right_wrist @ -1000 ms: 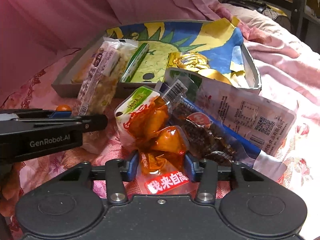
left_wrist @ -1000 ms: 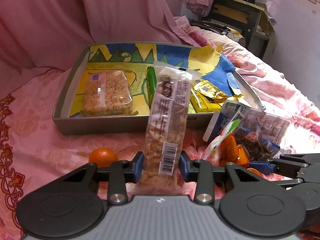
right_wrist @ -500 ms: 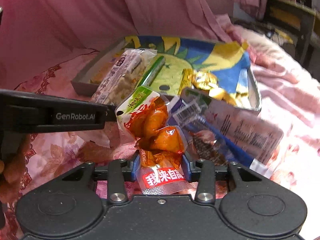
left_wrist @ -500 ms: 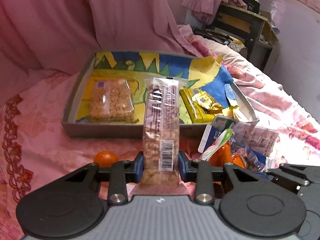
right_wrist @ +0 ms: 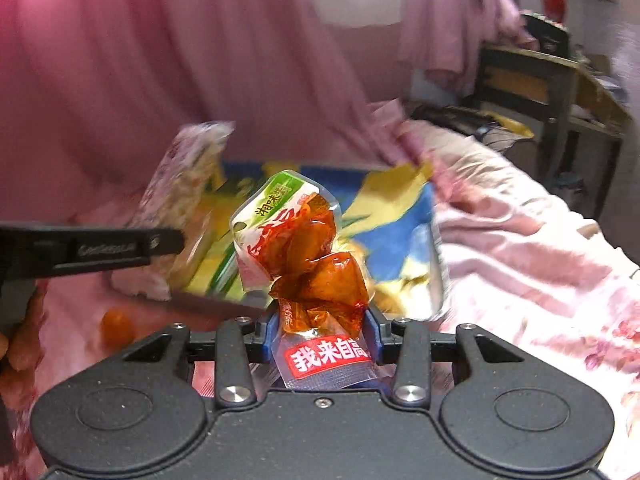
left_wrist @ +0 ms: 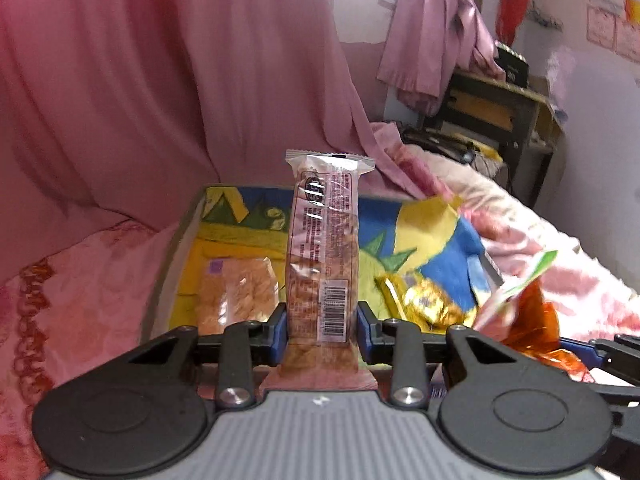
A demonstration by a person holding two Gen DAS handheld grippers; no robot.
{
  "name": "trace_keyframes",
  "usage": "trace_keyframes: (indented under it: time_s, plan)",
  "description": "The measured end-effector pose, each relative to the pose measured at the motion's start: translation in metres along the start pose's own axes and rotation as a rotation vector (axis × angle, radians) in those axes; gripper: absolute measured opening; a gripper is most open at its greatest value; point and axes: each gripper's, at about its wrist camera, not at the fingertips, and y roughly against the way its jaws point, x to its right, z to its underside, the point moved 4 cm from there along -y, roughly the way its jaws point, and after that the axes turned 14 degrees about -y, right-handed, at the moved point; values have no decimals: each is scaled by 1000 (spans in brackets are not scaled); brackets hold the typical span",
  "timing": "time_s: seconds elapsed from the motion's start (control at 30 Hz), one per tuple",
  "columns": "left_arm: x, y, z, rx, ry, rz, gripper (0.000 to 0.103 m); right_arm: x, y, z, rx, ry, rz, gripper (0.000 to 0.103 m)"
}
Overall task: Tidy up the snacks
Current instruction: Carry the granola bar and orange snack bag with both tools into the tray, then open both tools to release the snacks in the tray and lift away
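Tray (left_wrist: 182,236) already held few snacks; left gripper (left_wrist: 321,330) jaws clamped cereal bar (left_wrist: 322,256), right gripper (right_wrist: 319,334) jaws clamped orange pouch (right_wrist: 308,256) (both not yet in tray).

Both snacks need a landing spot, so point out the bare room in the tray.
Free: the tray's far strip, behind the rice cake, and the blue patch above the gold packets. Crowded: the near edge, with cake and packets.
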Motion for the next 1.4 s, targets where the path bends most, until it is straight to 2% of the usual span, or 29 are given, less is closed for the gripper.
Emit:
trace_keyframes:
  time_s: [0.17, 0.33, 0.6, 0.83, 1.3, 1.4]
  plan:
    - [6, -23, -3, 9, 9, 49, 37, 28, -19, -24, 42, -56, 58, 43]
    - [10, -43, 1, -20, 19, 78, 37, 48, -47, -33, 9, -132, 81, 43]
    - [20, -58, 2, -41, -11, 107, 37, 46, -79, -30, -33, -133, 93, 44]
    - [30, -72, 7, -71, -33, 116, 37, 44, -86, -23, -60, -144, 92, 45]
    - [29, -81, 11, -123, -9, 117, 38, 41, -90, -21, -73, -136, 90, 50]
    - [25, -78, 11, -131, 13, 112, 43, 43, -89, -22, -72, -146, 87, 51]
